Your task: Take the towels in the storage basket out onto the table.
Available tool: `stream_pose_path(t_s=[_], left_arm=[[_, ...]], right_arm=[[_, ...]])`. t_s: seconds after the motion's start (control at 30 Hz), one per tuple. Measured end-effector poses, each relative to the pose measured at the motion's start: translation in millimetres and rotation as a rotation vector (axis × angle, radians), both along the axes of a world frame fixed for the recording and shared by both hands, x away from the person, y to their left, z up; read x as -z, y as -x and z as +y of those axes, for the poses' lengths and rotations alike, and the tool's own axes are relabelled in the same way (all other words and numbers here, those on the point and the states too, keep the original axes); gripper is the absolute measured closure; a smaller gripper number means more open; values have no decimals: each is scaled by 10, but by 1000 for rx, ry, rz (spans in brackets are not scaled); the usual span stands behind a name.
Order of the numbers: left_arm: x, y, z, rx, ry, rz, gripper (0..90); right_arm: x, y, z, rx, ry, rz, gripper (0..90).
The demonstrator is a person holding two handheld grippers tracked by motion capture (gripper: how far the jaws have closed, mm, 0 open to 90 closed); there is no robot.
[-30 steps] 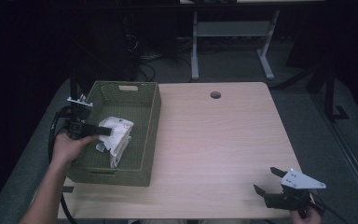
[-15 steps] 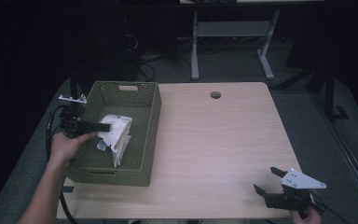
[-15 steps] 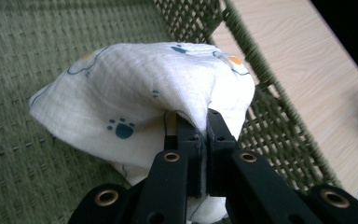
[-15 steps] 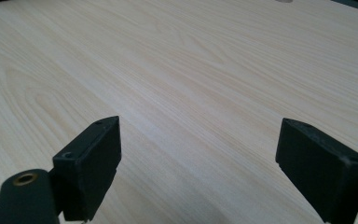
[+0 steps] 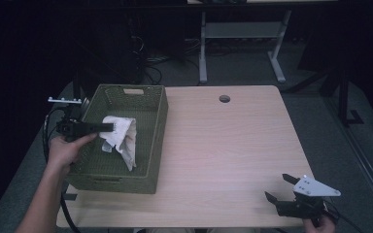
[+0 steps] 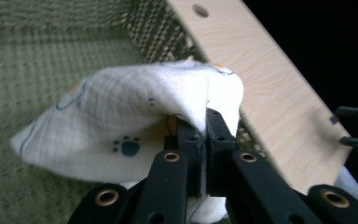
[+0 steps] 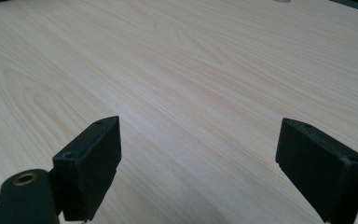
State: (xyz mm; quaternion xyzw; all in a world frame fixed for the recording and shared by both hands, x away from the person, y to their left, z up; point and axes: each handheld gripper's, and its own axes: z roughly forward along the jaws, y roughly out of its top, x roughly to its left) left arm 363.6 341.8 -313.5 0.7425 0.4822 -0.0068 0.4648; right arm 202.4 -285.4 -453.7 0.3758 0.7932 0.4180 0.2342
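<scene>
White cloth (image 5: 121, 138), pinched by its edge between the closed jaws of the left gripper (image 5: 108, 127), hangs inside the green basket (image 5: 158, 145), so lifting straight up before swinging toward the bare table (image 5: 233, 145) should clear the rim.

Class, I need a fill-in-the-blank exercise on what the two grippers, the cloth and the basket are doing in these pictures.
1. The left gripper is shut on a white ____.
2. The cloth hangs over the inside of a green ____.
3. The right gripper has its jaws ____, above the bare table.

Missing words: cloth; basket; open
</scene>
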Motion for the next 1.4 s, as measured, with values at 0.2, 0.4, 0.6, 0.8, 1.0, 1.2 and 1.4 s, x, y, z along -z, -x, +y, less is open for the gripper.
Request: stream_pose_path(t_s=[0.2, 0.4, 0.6, 0.8, 1.0, 1.2, 1.4], left_arm=[[-97, 23, 4, 11, 38, -29, 877], [-148, 30, 5, 11, 52, -43, 877], [-243, 43, 18, 10, 70, -68, 877], [-357, 56, 18, 19, 96, -94, 877], [-455, 55, -3, 32, 116, -117, 877], [-551, 63, -33, 35, 131, -130, 877], [-676, 70, -49, 42, 140, -151, 877]], right_arm=[[0, -2, 2, 2, 1, -1, 138], [-4, 1, -2, 4, -3, -1, 138], [-2, -3, -2, 3, -1, -3, 138], [-1, -4, -4, 5, -3, -2, 139], [0, -5, -4, 5, -2, -2, 138], [2, -6, -4, 4, -4, -2, 138], [3, -7, -1, 3, -3, -2, 138]])
